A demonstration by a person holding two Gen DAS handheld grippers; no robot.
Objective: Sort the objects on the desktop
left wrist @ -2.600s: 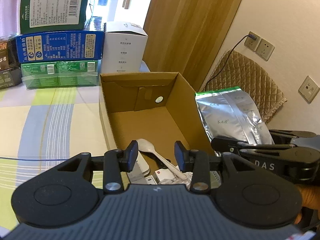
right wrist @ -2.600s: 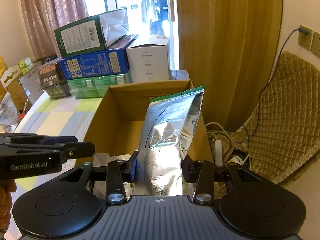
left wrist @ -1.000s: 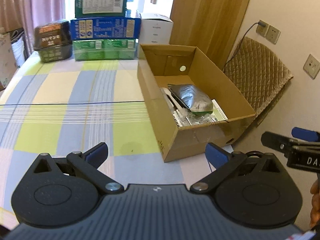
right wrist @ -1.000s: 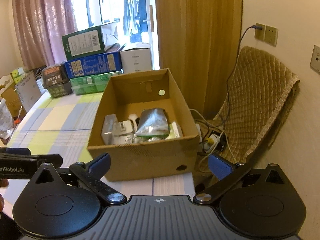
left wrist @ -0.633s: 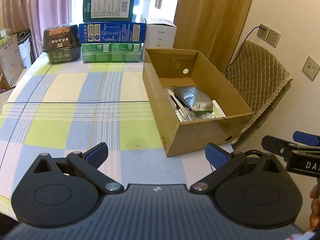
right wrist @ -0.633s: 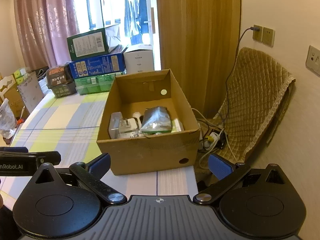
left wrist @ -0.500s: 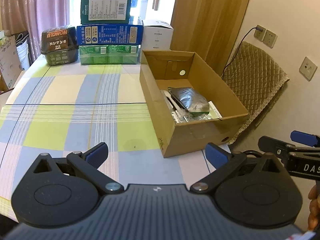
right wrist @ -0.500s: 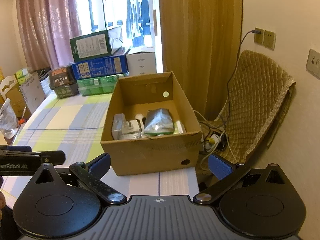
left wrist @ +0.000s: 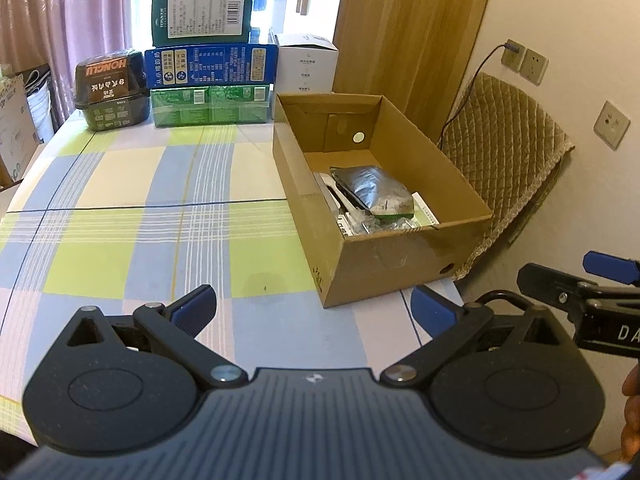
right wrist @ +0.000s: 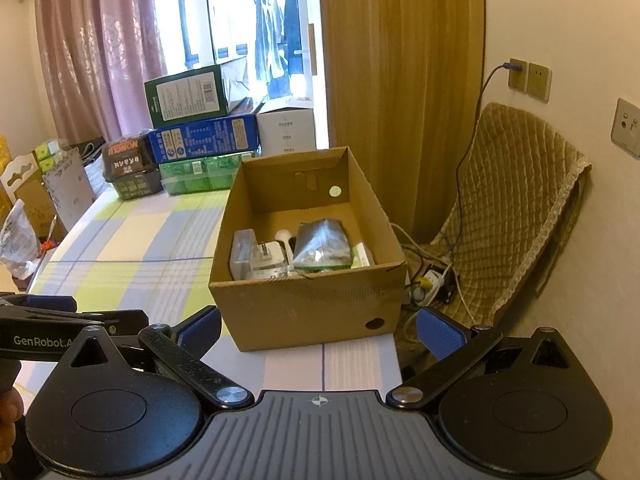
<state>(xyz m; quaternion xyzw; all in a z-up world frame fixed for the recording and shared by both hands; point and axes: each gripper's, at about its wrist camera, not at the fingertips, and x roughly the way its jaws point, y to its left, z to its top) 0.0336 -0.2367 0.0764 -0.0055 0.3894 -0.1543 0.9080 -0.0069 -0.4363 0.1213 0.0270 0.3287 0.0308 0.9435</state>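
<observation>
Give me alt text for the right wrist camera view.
An open cardboard box on a checked tablecloth holds a silver foil pouch and small white items. The open, empty right claw frames it; stacked packages stand behind.

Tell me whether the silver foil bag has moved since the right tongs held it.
Yes. The silver foil bag now lies inside the cardboard box, no longer upright between the right tongs.
</observation>
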